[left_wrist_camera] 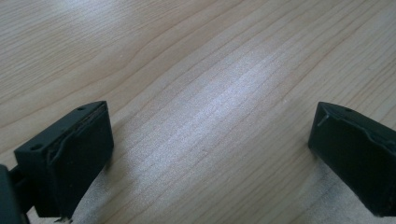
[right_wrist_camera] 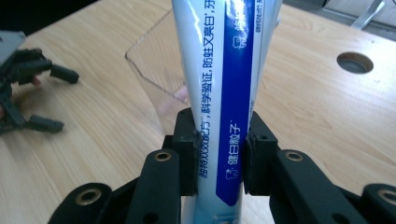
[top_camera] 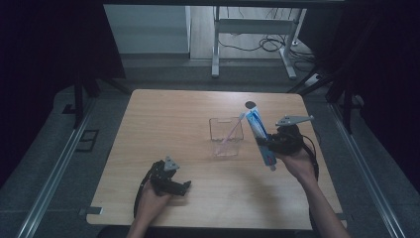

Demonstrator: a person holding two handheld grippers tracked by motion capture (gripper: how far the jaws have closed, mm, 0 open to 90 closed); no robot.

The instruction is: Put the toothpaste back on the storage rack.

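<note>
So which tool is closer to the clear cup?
Right. The right tool, gripping the toothpaste, is just beside the clear cup. The left tool rests open on the table, farther off.

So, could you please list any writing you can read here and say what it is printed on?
"科学验证,防蛀又亮白": dark print along the white side of the tube, right gripper view.
"健白" plus two characters I cannot read for sure: white print on the tube's blue stripe.
The other characters on the tube are cut off or blurred.
In the high view the tube's print is too small to read.
</note>
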